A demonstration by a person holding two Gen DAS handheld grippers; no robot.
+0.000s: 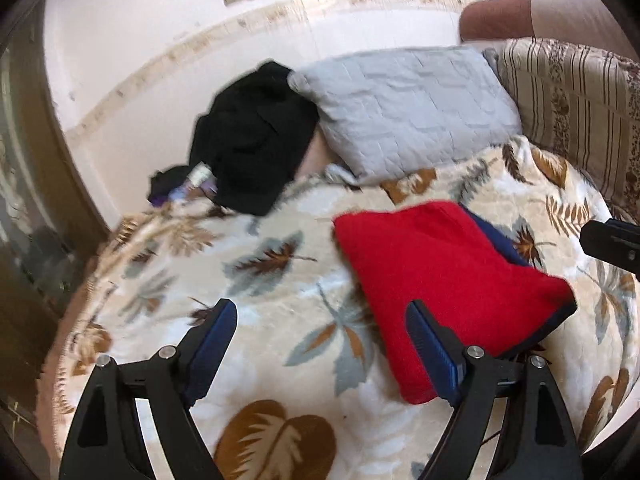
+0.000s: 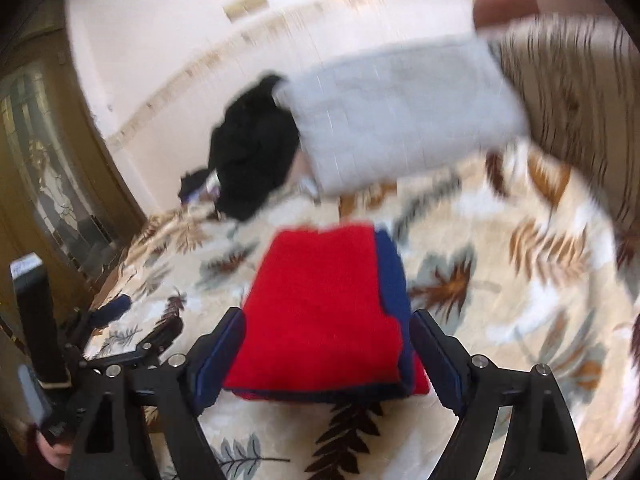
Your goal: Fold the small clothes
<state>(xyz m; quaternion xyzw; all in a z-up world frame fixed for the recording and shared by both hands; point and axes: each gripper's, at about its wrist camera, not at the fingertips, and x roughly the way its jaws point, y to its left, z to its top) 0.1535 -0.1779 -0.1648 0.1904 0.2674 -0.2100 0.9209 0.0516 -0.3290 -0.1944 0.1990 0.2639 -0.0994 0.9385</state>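
A folded red garment with navy trim (image 1: 436, 276) lies on the leaf-patterned blanket (image 1: 280, 280). My left gripper (image 1: 320, 344) is open and empty, just left of the garment, its right finger over the garment's near edge. In the right wrist view the same garment (image 2: 328, 312) lies between the wide-open fingers of my right gripper (image 2: 328, 352), which holds nothing. The left gripper (image 2: 120, 320) shows at the left of that view, and the right gripper's tip (image 1: 612, 240) at the right edge of the left wrist view. The right wrist view is blurred.
A black pile of clothes (image 1: 252, 136) lies at the far edge of the bed beside a grey quilted pillow (image 1: 404, 108). A striped patterned pillow (image 1: 576, 108) is at the right. A door with glass (image 2: 44, 168) stands at the left.
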